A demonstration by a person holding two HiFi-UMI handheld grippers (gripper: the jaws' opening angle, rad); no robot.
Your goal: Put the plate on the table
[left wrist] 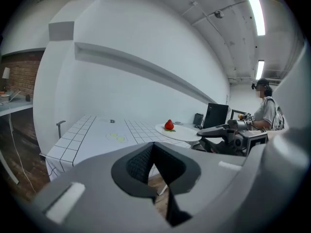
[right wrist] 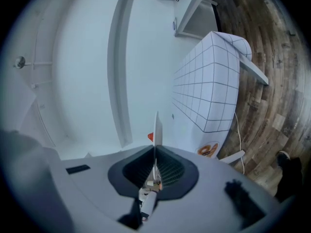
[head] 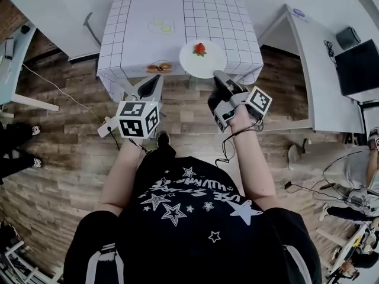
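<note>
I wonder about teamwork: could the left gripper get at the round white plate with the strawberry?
Probably yes. The left gripper, empty with jaws together, sits close beside the round white plate; only open air lies between, and the right gripper clamps just the near rim. It must open first.

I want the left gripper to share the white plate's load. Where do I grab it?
Take the bare near-left rim of the plate, coming in level from the side of the left gripper. The plate is flat and thin, the strawberry sits mid-plate, and the right gripper pinches the near-right rim.
</note>
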